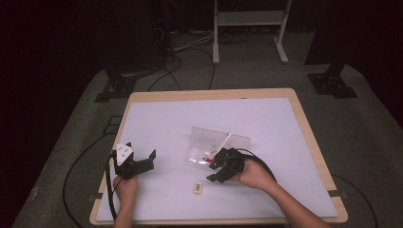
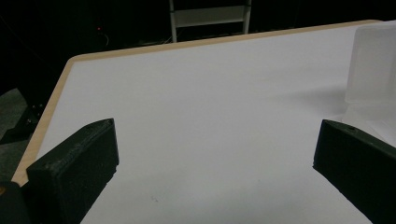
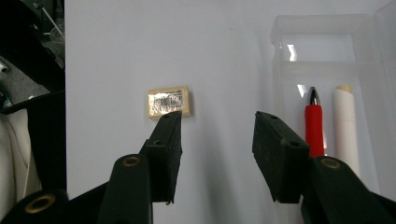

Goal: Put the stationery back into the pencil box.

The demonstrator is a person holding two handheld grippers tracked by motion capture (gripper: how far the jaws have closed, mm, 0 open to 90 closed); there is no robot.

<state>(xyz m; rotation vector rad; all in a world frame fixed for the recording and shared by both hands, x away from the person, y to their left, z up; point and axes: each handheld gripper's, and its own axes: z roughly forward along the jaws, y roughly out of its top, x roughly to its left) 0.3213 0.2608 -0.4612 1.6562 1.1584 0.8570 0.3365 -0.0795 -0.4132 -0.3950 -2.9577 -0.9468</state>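
Red pen (image 3: 314,128) (lower half behind jaw)

Dim lab or recording studio, white-topped table (image 1: 266,111), black stand bases (image 1: 331,84), floor cables (image 1: 178,66), grey carpet (image 1: 370,142)

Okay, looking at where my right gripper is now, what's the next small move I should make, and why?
Probably slide the right gripper toward the small eraser and centre its open jaws on it. The clear case already holds a red pen and a white stick, while the eraser lies loose on the white mat, just off one jaw tip.
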